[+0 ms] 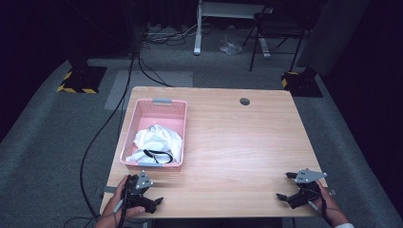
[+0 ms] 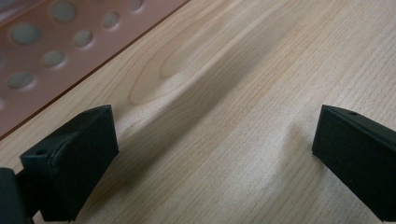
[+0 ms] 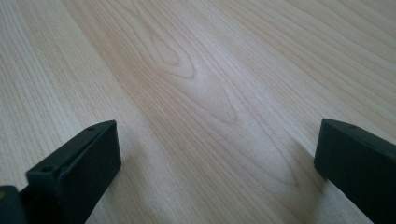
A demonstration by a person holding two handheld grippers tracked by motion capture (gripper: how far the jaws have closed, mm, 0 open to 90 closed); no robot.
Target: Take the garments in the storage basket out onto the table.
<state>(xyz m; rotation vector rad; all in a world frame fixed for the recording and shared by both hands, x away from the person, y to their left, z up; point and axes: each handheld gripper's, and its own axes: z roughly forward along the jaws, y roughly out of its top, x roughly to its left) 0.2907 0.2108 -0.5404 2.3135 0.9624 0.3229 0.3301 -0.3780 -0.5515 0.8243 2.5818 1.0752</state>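
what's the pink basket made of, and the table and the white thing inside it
Basket: looks like moulded plastic, matt pink, with rows of punched round holes. Table: pale wood or wood-look laminate, visible grain, low sheen. White bundle: soft cloth, crumpled into folds.

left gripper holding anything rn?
No. In the left gripper view the left gripper stands open, with bare wooden table between its jaws and the pink basket off to the side.

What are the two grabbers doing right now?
Left gripper: jaws open, holding nothing.
Right gripper: jaws open, holding nothing.
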